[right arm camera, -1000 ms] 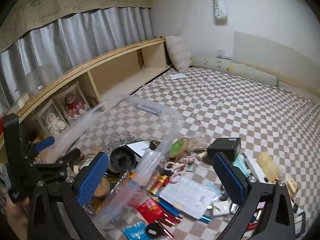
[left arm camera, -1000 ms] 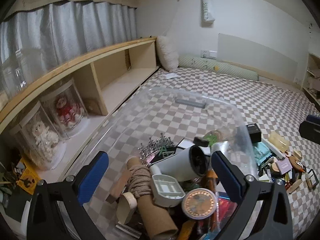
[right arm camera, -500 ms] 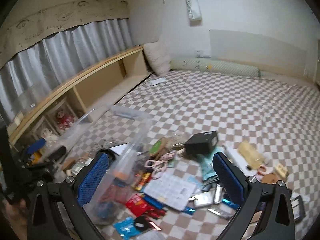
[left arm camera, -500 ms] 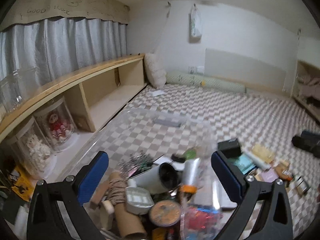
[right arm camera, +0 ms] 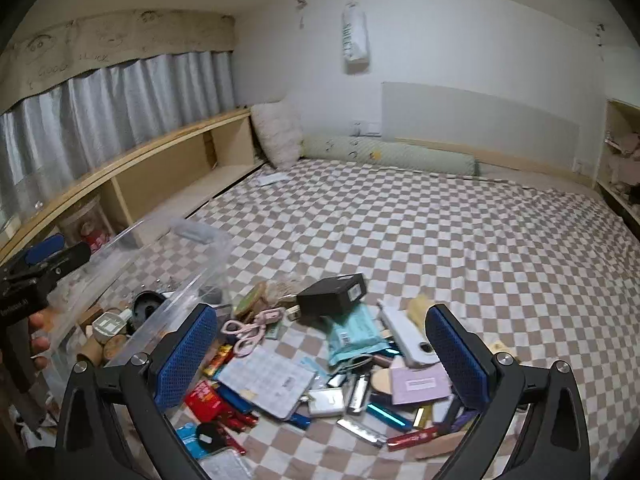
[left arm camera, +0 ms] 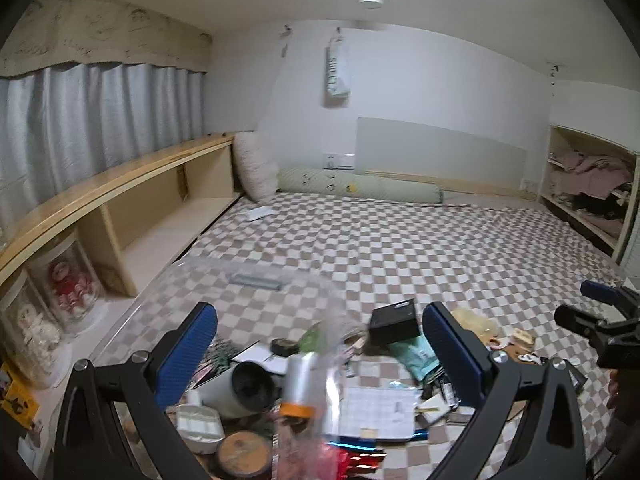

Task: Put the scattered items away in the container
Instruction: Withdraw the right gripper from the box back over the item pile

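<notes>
A clear plastic container (left arm camera: pixel 256 280) (right arm camera: pixel 188 268) stands on the checkered bed and holds a white cylinder (left arm camera: pixel 236 388), a white case and a round tin. My left gripper (left arm camera: pixel 318 340) is open and empty above its near end. My right gripper (right arm camera: pixel 320 344) is open and empty above a scattered pile: a black box (right arm camera: pixel 334 294), pink scissors (right arm camera: pixel 246 330), a teal pouch (right arm camera: pixel 352 334), a white notepad (right arm camera: pixel 266 380) and several small items. The left gripper also shows at the left edge of the right wrist view (right arm camera: pixel 44 264).
A wooden shelf (left arm camera: pixel 132 200) runs along the left with dolls in clear jars (left arm camera: pixel 68 280). A pillow (right arm camera: pixel 276 136) and a green bolster (right arm camera: pixel 392 156) lie at the far wall. An open closet (left arm camera: pixel 592 188) stands at the right.
Both grippers have risen and tilted up, so more of the room and ceiling shows. The right gripper has shifted right, from beside the container to over the scattered pile. Both stay open.
</notes>
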The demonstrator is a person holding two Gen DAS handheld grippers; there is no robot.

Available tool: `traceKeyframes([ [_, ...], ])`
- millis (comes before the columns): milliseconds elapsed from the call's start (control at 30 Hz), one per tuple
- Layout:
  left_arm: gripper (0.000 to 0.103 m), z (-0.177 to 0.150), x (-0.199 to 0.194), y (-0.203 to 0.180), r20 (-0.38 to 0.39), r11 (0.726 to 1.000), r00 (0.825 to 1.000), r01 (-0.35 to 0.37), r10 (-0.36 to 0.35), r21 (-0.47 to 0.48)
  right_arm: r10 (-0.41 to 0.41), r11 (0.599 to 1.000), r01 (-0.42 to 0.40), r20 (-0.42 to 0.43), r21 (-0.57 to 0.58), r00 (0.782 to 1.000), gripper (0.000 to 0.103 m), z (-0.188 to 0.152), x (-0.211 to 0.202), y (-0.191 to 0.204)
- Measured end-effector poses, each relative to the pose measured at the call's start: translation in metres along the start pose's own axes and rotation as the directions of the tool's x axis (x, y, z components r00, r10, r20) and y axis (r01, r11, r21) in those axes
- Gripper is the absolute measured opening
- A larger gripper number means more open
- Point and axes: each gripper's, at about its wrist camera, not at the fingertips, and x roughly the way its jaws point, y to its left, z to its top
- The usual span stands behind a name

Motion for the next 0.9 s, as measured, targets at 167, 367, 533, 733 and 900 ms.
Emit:
traceKeyframes([
  [167, 0.103, 0.014, 0.013, -0.023, -0.024, 0.996, 0.996, 0.091, -0.091, -0.007, -0.026, 0.999, 0.026, -0.002, 0.036, 1.0, 0.103, -0.004, -0.009, -0.032],
  [367, 0.103, 0.027, 0.03, -0.06, -0.028, 0.994, 0.994, 0.105, -0.104, 0.04, -0.087, 0.99, 0.089, -0.021, 0.11, 0.996, 0.103, -0.012, -0.018, -0.08],
  [533, 0.103, 0.028, 0.05, -0.09, -0.068, 0.986, 0.987, 0.153, -0.149, 0.063, -0.201, 0.968, 0.202, -0.02, 0.149, 0.979, 0.103, -0.019, -0.026, -0.12],
  [733, 0.103, 0.018, 0.076, -0.114, -0.104, 0.983, 0.98, 0.174, -0.168, 0.057, -0.226, 0.944, 0.236, -0.071, 0.23, 0.972, 0.103, -0.03, -0.025, -0.167],
  [900, 0.103, 0.001, 0.101, -0.132, -0.168, 0.98, 0.972, 0.179, -0.163, 0.085, -0.238, 0.925, 0.264, -0.122, 0.274, 0.963, 0.103, -0.041, -0.02, -0.198],
])
